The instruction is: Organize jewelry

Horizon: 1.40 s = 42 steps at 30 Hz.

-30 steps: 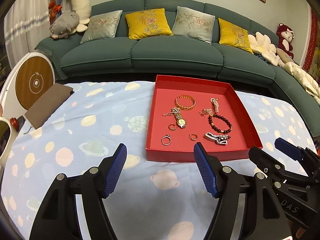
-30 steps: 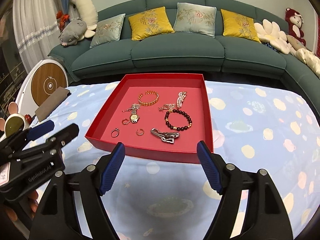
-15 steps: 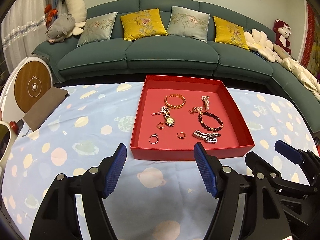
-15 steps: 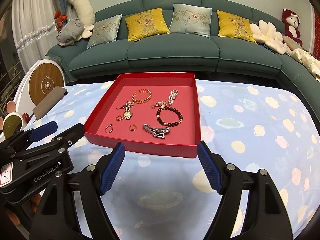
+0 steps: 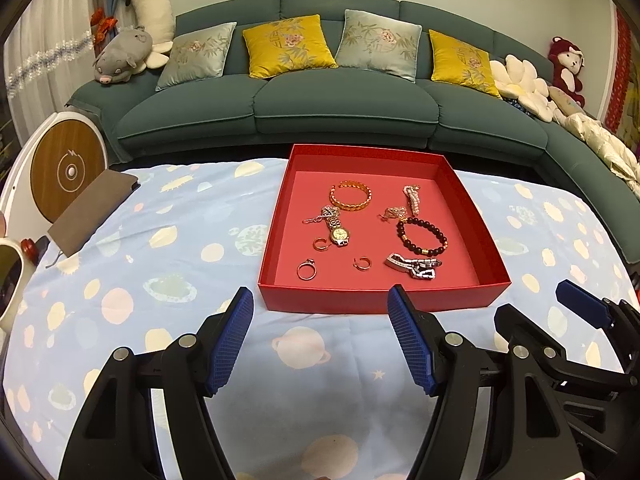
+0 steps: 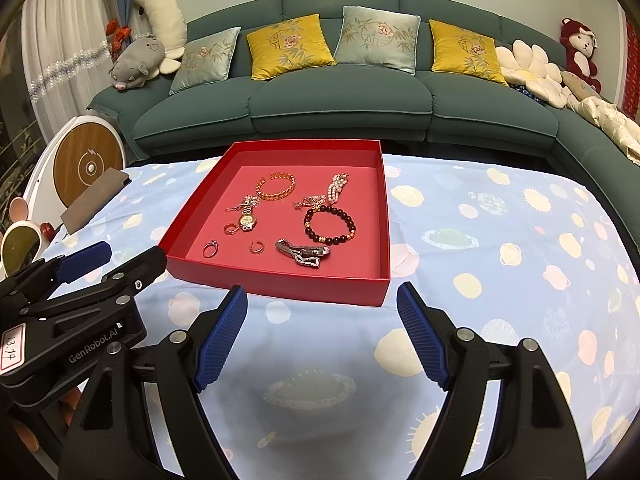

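Cloth (image 5: 320, 360) before red tray (image 5: 380, 300) seemingly clear.

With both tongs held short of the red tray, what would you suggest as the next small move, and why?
Probably ease the right tongs forward over the red tray's near wall toward the silver link bracelet. Both tongs are open and empty, all the jewelry is lying loose in the tray, and that bracelet is the piece nearest the right tongs.

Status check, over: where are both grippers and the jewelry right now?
Left gripper open, empty, short of the red tray. Right gripper open, empty, jaws just widened. Jewelry all in tray, untouched. Nothing blocking the approach.
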Each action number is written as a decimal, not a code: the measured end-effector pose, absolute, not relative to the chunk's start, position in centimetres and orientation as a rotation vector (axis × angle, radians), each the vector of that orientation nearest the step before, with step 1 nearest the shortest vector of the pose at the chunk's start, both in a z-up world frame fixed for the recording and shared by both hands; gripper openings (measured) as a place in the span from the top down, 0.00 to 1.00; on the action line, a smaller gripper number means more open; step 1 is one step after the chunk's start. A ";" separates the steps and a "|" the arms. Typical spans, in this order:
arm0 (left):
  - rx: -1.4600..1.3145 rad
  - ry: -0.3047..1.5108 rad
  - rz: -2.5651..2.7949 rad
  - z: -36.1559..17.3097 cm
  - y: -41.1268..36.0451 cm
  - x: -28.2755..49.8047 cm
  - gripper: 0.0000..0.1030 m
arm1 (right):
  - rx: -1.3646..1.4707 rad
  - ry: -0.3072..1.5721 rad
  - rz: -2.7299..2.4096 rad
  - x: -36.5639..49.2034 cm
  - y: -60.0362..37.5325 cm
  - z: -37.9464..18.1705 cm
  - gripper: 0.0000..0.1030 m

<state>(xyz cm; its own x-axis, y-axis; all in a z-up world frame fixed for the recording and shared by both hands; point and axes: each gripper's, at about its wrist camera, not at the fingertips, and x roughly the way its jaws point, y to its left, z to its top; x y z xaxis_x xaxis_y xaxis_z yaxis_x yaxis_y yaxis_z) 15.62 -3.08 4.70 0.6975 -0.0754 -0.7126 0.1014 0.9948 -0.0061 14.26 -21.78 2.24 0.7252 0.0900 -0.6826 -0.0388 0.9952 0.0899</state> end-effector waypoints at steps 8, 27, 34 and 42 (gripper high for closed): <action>0.036 0.792 -0.086 4.6 -3.0 15.6 0.35 | 0.070 0.756 0.056 14.3 -21.6 2.0 0.25; 0.052 0.779 -0.065 4.4 -3.2 15.7 0.35 | 0.073 0.759 0.048 14.5 -21.6 2.0 0.25; 0.073 0.779 -0.057 4.3 -3.4 15.7 0.35 | 0.074 0.763 0.044 14.4 -21.7 1.8 0.25; 0.068 0.783 -0.041 4.3 -3.2 15.8 0.35 | 0.081 0.763 0.039 14.2 -21.8 1.7 0.25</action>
<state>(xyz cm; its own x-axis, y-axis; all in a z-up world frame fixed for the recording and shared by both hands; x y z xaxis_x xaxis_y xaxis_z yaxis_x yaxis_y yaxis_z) 15.78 -3.22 4.30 0.7082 -0.0113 -0.7060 0.0621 0.9970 0.0463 14.24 -21.75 1.73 0.7224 0.0643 -0.6885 -0.0056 0.9962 0.0871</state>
